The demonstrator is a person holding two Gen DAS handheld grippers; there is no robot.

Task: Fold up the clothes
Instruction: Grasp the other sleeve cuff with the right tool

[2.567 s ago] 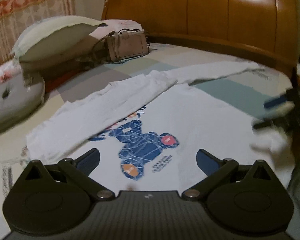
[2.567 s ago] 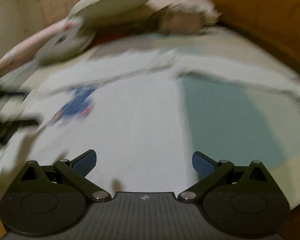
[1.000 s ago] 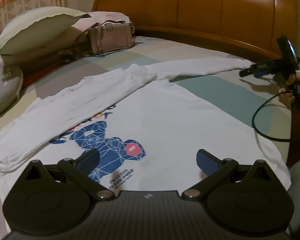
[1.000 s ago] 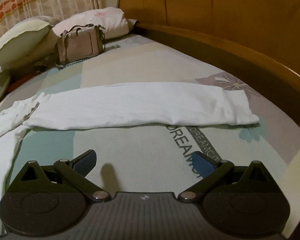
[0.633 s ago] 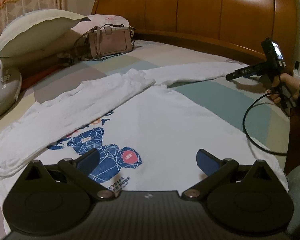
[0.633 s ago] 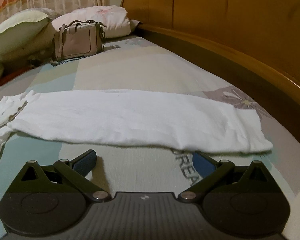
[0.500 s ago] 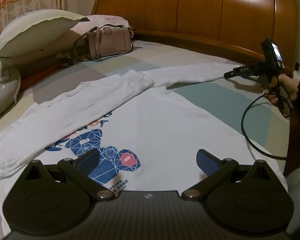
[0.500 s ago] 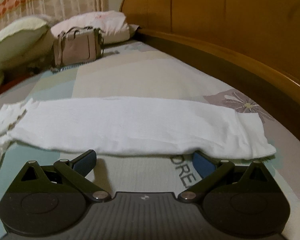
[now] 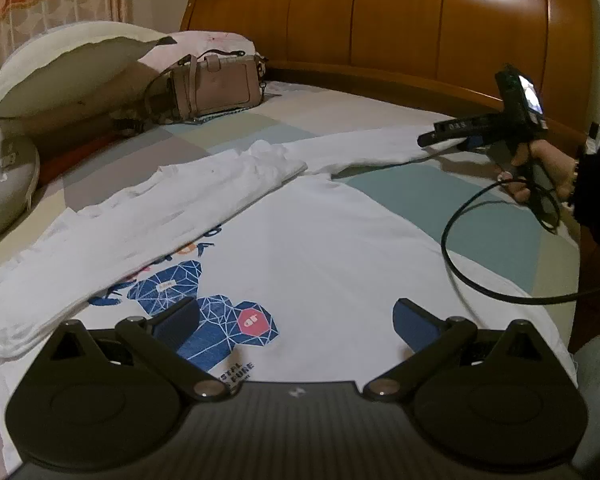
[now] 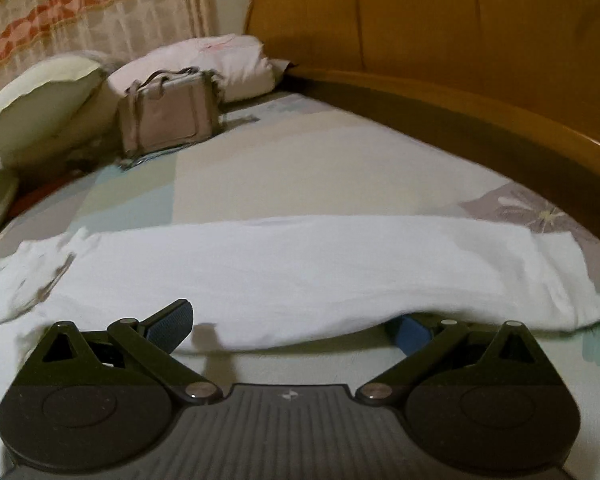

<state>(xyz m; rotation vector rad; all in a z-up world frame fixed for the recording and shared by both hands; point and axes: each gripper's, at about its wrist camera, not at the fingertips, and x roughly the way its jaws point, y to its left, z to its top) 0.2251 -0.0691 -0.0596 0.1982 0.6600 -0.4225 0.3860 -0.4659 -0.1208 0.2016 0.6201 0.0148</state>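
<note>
A soft white long-sleeved shirt (image 9: 320, 248) with a blue faceted print lies flat on the patchwork bedsheet (image 9: 480, 208), its body running toward the glossy wooden headboard (image 9: 420, 28). One limp sleeve (image 10: 300, 268) stretches sideways along the headboard. The left gripper (image 9: 296, 316) hovers spread over the print; the right gripper (image 10: 288, 324), jaws wide, meets the sleeve's near edge.

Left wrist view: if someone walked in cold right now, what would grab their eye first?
The white long-sleeved shirt spread flat across the bed, with a blue geometric bear print just ahead of the open left claw. Next, the right claw, open at the edge of the outstretched sleeve near the wooden headboard. A pink handbag stands by the pillows at the far left.
</note>
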